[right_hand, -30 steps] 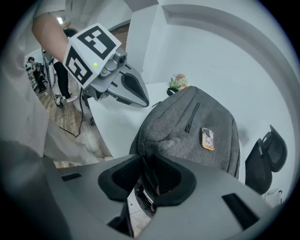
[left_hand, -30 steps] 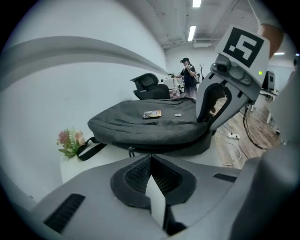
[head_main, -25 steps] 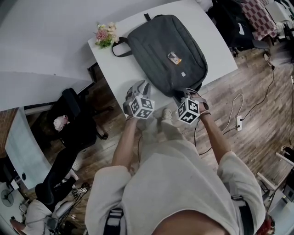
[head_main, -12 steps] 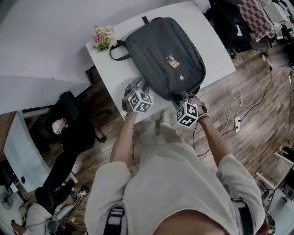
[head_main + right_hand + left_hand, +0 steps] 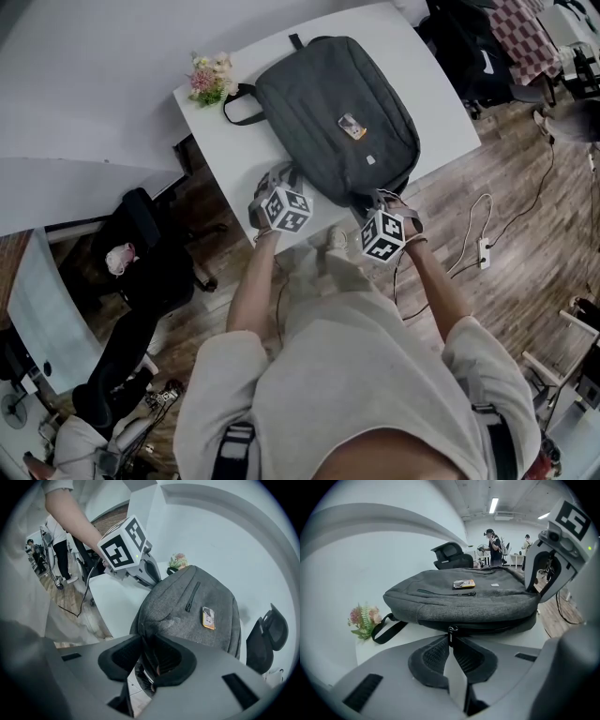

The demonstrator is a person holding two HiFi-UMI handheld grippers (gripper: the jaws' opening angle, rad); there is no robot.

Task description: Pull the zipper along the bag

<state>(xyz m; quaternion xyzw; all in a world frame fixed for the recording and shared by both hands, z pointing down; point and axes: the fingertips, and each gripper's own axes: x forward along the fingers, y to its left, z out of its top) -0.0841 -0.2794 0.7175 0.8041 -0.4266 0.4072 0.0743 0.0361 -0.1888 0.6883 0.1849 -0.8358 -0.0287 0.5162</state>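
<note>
Fingers of the left gripper [image 5: 451,638] [image 5: 284,178] have just been closing and are now nearly together, pinching the small black zipper pull [image 5: 451,631] right at their tips. That pull sits on the near side wall of the dark grey fabric backpack [image 5: 473,603] [image 5: 337,108]. The backpack lies flat on the white table [image 5: 234,141], directly ahead of those fingers.

Right gripper [image 5: 146,641] [image 5: 382,199]: fingers roughly half apart, clamped on a fold of the backpack's corner fabric, which fills the gap between the pads. My read: this is the anchor grip, steadying the bag against the pull.

Zipper track [image 5: 506,628] runs from the left fingertips off to their right, along the side wall toward the right gripper, with a shorter stretch to their left. Cannot tell whether the teeth either side of the pull are meshed or parted; the seam shows only as a dark line.

Progress, as a judgement: setup is done, 2 grips on, 1 on the pull and 1 on the bag. Travel along the track looks barely begun, so the long run toward the right fingers is what's left. Direction of travel can't be confirmed from this.

Bunch of pink flowers [image 5: 363,619] sits well left of the left fingers, off the track. Orange tag [image 5: 464,583] lies on the top panel beyond them.
</note>
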